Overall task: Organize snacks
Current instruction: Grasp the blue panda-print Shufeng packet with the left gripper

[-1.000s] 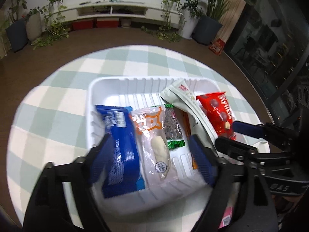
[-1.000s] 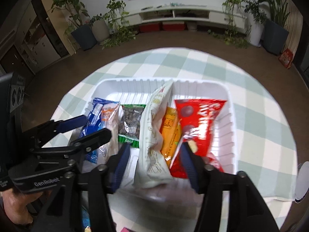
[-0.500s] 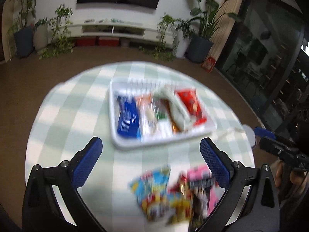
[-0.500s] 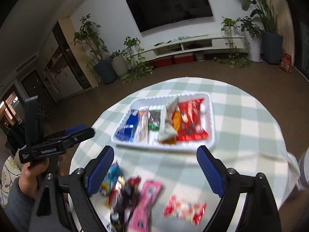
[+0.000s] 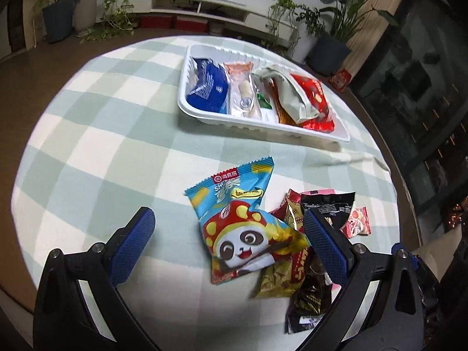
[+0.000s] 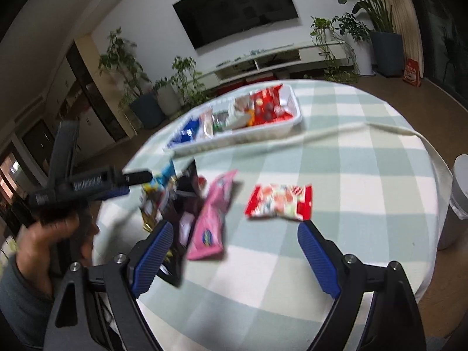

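Round table under a green-checked cloth across most of the frame. White tray upper centre, filled with a row of packets. Left gripper at the bottom, jaws just opened wide, the blue panda snack bag lying between them unpressed, atop a loose heap of wrappers lower right. Right gripper likewise freshly spread, nothing held; pink packet centre, red-and-white packet just right of it.

- Round table, green-and-white checked cloth.
- White tray, far side, holding packets in a row.
- Loose heap of snack packets, near side: panda packet, pink packet.
- Red-and-white packet, lying apart.
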